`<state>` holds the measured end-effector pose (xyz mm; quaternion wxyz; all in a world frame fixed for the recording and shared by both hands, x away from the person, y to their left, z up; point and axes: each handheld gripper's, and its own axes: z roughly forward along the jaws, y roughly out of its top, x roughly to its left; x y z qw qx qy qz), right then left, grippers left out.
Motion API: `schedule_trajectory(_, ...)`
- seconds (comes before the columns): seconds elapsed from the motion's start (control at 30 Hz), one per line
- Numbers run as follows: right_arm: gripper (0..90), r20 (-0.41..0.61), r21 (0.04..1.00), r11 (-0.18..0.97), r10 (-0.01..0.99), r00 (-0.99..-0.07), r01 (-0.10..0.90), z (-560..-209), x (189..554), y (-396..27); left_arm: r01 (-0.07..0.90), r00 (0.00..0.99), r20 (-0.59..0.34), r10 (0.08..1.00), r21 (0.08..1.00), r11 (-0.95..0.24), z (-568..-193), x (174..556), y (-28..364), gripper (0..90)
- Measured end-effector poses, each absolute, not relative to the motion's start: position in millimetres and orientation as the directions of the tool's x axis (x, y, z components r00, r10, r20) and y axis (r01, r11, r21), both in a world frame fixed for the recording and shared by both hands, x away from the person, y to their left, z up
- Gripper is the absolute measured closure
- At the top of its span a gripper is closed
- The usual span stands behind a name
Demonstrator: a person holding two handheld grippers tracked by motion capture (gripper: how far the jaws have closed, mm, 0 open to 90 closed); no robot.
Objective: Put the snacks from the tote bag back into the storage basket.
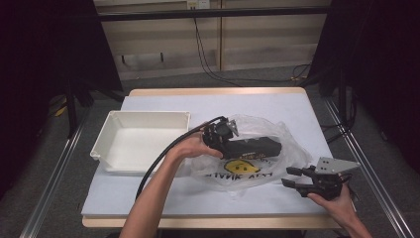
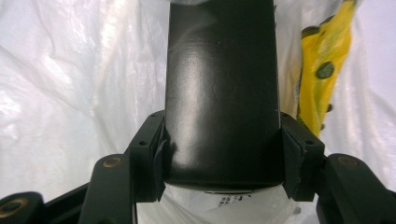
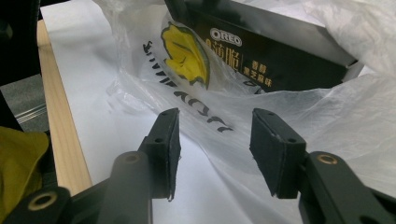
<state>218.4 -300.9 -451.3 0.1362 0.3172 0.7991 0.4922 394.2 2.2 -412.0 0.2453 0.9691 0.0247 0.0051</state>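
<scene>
High view: I see the left hand-held gripper (image 1: 229, 133) reaching into a clear plastic bag (image 1: 292, 148) at the middle of the worktop (image 1: 297, 106), its jaws clamped on the end of a black Oreo box (image 1: 255, 147) lying inside the bag. In the left gripper view the box (image 2: 223, 88) sits squarely between both pads, touching each. The bag carries a yellow print (image 3: 184, 53) and dark lettering. A white empty tray (image 1: 141, 140) stands to the left of the bag, just beside it. The right hand-held gripper (image 1: 293, 177) rests near the front right edge, jaws set wide and holding nothing; its view shows them pointing at the bag's near side (image 3: 224, 126).
</scene>
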Motion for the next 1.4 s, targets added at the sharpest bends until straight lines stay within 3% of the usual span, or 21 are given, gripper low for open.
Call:
schedule_trajectory(0.47, 45.5, 0.103, 0.883, 0.295, 0.640, -0.761, 0.367, -450, 217, -303, 0.052, 0.997, 0.020, 0.070, 0.483, -0.874, -382, 396, 13, 43.1)
schedule_trajectory(1.0, 41.5, 0.103, 0.892, 0.278, 0.641, -0.761, 0.355, -448, 215, -305, 0.029, 1.000, 0.000, 0.031, 0.391, -0.920, -376, 389, 19, 43.1)
schedule_trajectory(1.4, 36.2, 0.106, 0.905, 0.251, 0.650, -0.752, 0.344, -445, 214, -306, 0.000, 1.000, -0.006, -0.003, 0.469, -0.883, -362, 374, 26, 43.1)
